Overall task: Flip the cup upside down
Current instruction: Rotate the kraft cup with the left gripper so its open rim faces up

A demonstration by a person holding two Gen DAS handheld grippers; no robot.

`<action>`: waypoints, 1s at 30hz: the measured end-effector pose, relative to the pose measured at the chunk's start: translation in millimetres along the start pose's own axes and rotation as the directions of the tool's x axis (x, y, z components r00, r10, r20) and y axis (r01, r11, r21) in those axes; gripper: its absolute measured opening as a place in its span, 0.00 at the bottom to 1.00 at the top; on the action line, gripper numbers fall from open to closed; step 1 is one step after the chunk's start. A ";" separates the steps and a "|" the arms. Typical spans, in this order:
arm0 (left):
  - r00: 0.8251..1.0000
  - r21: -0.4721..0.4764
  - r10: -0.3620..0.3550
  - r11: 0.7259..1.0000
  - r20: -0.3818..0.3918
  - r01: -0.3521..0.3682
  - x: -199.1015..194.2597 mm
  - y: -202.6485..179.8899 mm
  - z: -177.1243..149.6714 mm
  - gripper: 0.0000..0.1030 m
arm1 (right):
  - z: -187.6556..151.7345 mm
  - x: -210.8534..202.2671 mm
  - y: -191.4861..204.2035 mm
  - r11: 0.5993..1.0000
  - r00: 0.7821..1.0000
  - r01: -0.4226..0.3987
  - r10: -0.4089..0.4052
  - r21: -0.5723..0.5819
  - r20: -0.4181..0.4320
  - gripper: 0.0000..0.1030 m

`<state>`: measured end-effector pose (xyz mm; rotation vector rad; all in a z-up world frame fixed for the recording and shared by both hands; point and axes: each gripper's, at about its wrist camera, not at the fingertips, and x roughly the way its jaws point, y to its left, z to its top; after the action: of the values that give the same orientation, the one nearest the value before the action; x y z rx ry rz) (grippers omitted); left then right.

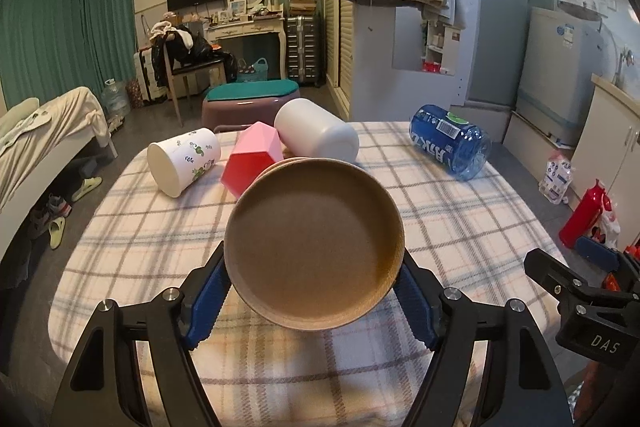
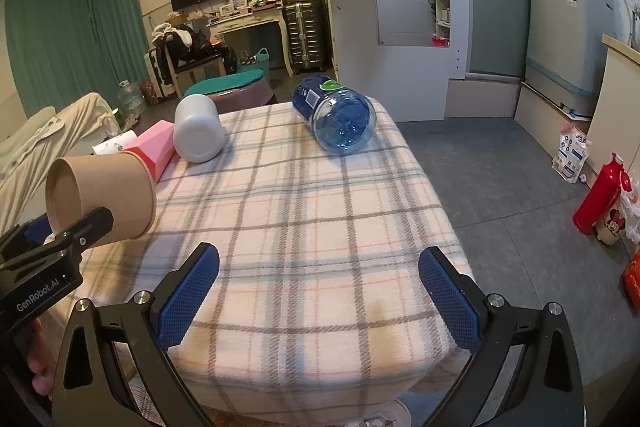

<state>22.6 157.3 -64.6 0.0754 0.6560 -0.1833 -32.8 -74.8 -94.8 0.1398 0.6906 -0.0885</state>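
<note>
The left gripper (image 1: 312, 303) clamps the brown paper cup (image 1: 314, 247) sideways above the counter's (image 1: 440, 227) near left. Roll the wrist until the rim faces down, then lower gently. The right gripper's (image 2: 318, 289) fingers (image 2: 188, 291) gape wide, empty.

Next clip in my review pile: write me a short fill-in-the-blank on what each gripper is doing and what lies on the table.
1. The left gripper is shut on the brown paper cup, while the right gripper holds ____.
2. The brown paper cup is held roughly ____, its closed base facing the left wrist camera.
3. The blue water bottle lies on its ____ on the plaid tablecloth.
4. Between the printed white cup and the plain white cup lies a ____ cup.

Missing words: nothing; horizontal; side; pink
</note>
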 end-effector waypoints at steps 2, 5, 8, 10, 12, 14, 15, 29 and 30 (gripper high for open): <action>1.000 0.005 -0.006 1.000 0.003 0.006 -2.4 1.5 4.0 0.75 | 0.2 -0.5 1.5 1.000 1.000 0.002 -0.002 -0.001 0.002 0.97; 1.000 0.014 -0.013 1.000 -0.003 0.013 -4.3 3.0 8.3 0.75 | 0.1 -0.6 1.0 1.000 1.000 0.000 0.000 0.000 0.000 0.97; 0.999 0.028 -0.005 1.000 -0.052 0.007 -1.2 4.5 12.4 0.75 | 0.7 -0.6 3.9 1.000 1.000 0.003 -0.003 0.000 -0.005 0.97; 0.997 0.036 -0.011 0.999 -0.080 0.014 0.8 4.2 14.5 0.75 | 0.9 -0.5 6.4 1.000 1.000 0.003 -0.003 -0.002 -0.006 0.97; 0.992 0.045 -0.029 0.998 -0.122 0.035 4.1 3.6 17.7 0.75 | 0.9 0.2 7.9 1.000 1.000 0.005 -0.005 -0.002 -0.009 0.97; 0.986 0.044 -0.060 0.997 -0.155 0.067 6.7 3.6 20.7 0.75 | 1.6 2.3 8.6 1.000 1.000 0.007 -0.007 0.004 -0.010 0.97; 0.981 0.044 -0.078 0.995 -0.178 0.087 9.4 3.9 23.3 0.75 | 1.9 3.1 8.5 1.000 1.000 0.008 -0.008 0.007 -0.011 0.97; 0.949 0.067 -0.095 0.990 -0.300 0.121 60.6 1.0 48.9 0.75 | 17.7 25.0 5.3 0.999 1.000 0.017 -0.016 0.038 -0.018 0.97; 0.951 0.068 -0.096 0.990 -0.295 0.121 63.1 0.6 49.8 0.75 | 18.9 26.5 5.3 0.999 1.000 0.019 -0.019 0.039 -0.019 0.97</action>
<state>101.6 142.3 -63.9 0.1507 0.9477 -0.3107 0.2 -73.4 -96.8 0.1718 0.7089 -0.1190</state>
